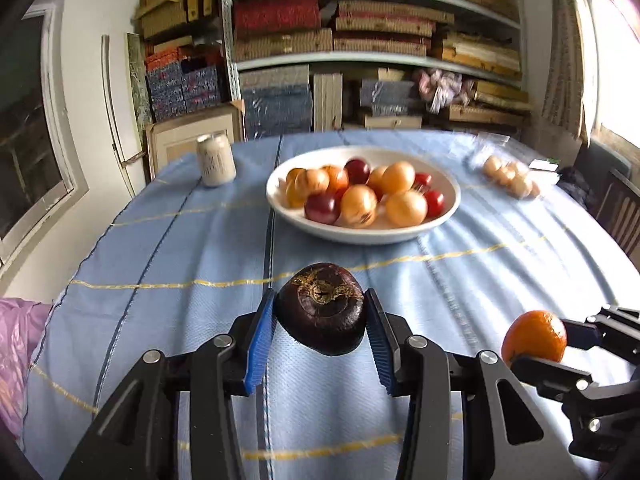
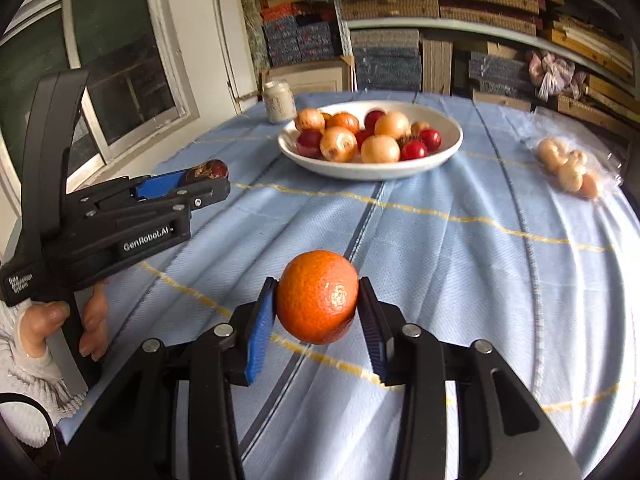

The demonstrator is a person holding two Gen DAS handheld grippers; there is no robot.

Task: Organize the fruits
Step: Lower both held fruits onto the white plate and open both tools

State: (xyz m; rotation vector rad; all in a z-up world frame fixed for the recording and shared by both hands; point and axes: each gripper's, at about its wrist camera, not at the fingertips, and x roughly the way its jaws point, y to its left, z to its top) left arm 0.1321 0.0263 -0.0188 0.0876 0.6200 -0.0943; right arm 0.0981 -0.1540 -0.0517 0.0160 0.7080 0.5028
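Both grippers are matte black frames with silver round-head screws at the linkage pivots, and each finger carries a ribbed blue pad [image 2: 258,334] on its inner face. The left gripper [image 2: 208,176] bears white "GenRobot.AI" lettering along its side, above a tall black handle. The hand [image 2: 86,320] around that handle emerges from a chunky white ribbed-knit sleeve [image 2: 28,364].
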